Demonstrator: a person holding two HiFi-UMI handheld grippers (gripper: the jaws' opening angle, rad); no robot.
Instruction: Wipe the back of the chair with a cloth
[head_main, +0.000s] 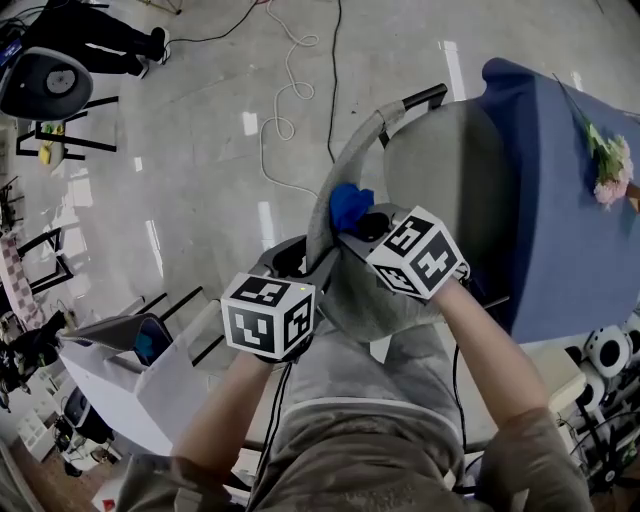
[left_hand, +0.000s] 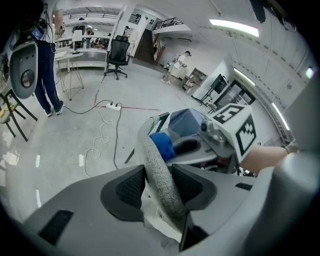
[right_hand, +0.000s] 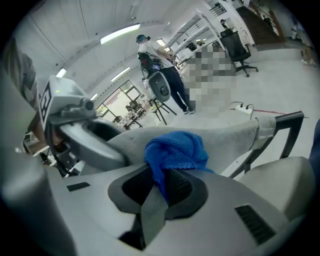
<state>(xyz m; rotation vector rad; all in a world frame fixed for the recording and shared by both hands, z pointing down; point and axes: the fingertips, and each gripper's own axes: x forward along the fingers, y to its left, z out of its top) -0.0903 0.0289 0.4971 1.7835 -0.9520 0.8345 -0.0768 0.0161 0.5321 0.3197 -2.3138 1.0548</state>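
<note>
Both pairs of my jaws are gripping something. My left gripper (left_hand: 161, 190) has its jaws partly apart, with the pads pressed on either side of the grey padded top edge of the chair back (left_hand: 151, 147). My right gripper (right_hand: 159, 189) pinches a fold of the blue cloth (right_hand: 176, 149) between jaws that are almost closed. The bunched rest of the cloth bulges past the tips and lies against that same top edge, farther along it than the left gripper. The two grippers sit near each other on the rim, the left one nearer to me. Right of the rim is the chair's grey seat (head_main: 450, 165). Right of that stands a worktop (head_main: 545, 200) under a blue cover, with flowers (head_main: 610, 165) lying on it. Shiny grey floor (head_main: 200, 150) spreads out on the far left.
</note>
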